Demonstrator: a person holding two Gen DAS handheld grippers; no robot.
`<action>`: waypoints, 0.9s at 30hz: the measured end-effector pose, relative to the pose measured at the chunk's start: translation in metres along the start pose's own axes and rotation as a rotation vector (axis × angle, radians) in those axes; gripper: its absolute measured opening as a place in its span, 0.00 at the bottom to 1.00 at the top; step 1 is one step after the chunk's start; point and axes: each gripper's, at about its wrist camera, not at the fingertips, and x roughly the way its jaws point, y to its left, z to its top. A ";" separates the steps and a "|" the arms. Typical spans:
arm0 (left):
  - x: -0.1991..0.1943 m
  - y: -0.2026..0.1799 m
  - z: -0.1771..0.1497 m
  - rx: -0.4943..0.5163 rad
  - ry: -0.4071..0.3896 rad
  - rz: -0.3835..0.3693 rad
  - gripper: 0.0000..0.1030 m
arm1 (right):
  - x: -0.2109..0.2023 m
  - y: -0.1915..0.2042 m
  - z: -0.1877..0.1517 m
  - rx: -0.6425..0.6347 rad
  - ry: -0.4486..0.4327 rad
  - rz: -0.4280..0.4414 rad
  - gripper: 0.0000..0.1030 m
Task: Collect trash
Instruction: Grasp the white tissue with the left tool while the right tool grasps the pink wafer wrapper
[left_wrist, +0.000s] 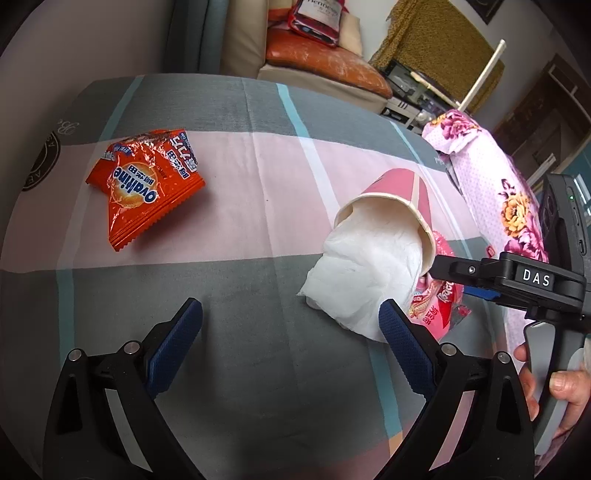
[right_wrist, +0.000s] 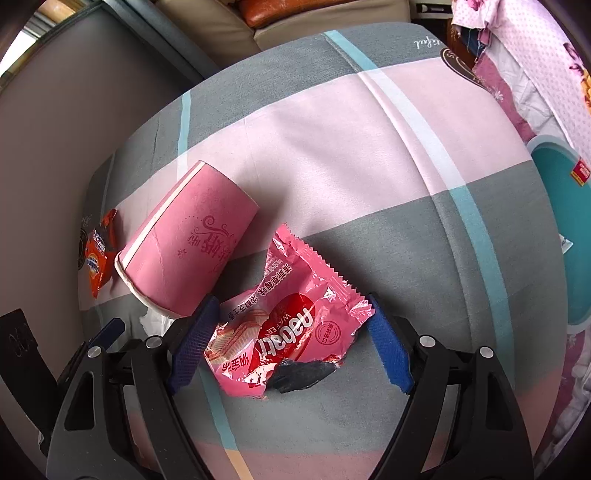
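A pink paper cup (left_wrist: 400, 192) lies on its side on the checked cloth, with a crumpled white tissue (left_wrist: 364, 273) spilling from its mouth. The cup also shows in the right wrist view (right_wrist: 188, 240). A pink Nabati wafer wrapper (right_wrist: 284, 325) lies beside the cup, between the open fingers of my right gripper (right_wrist: 288, 339). An orange Ovaltine wrapper (left_wrist: 144, 184) lies at the far left. My left gripper (left_wrist: 291, 332) is open and empty, its right finger just in front of the tissue. The right gripper (left_wrist: 443, 267) shows in the left wrist view, beside the cup's rim.
The checked grey and pink cloth (left_wrist: 258, 177) covers the surface. A floral pink fabric pile (left_wrist: 491, 177) lies along the right side. A teal container (right_wrist: 565, 221) sits at the right. A sofa with an orange cushion (left_wrist: 325, 62) stands behind.
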 end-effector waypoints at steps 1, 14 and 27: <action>0.000 0.000 0.000 -0.003 -0.003 0.001 0.93 | 0.000 0.000 -0.001 -0.006 -0.009 -0.001 0.74; 0.020 -0.034 0.011 0.109 0.037 -0.045 0.93 | -0.009 -0.006 -0.010 -0.054 -0.019 0.041 0.06; 0.028 -0.043 0.010 0.138 0.022 0.007 0.27 | -0.035 -0.030 -0.014 -0.040 -0.078 0.009 0.06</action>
